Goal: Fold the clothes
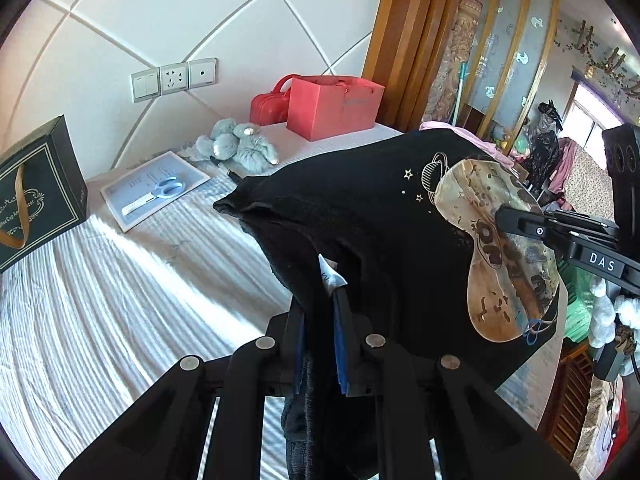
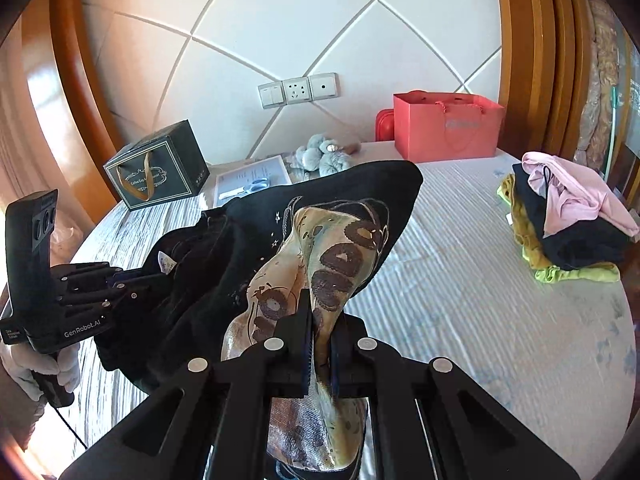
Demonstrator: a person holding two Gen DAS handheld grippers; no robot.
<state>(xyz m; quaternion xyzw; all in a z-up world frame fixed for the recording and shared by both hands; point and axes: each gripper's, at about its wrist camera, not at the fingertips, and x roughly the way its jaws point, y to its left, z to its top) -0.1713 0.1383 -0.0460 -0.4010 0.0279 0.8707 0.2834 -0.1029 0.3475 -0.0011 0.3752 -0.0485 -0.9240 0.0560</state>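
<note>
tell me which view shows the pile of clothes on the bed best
The right wrist view: the pile of clothes sits whole on the bed, pink on top of black over yellow-green. In the left wrist view only a pink edge shows behind the held black shirt.

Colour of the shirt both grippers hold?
Black shirt with a shiny gold-brown print; right wrist view.

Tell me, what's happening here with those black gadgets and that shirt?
A person is folding laundry with two hand-held tools. The left tool grips a black T-shirt near its neck label, and the right tool pinches it on the shiny printed design. The shirt hangs lifted above the bed. A pile of other clothes sits at the bed's right edge.
</note>
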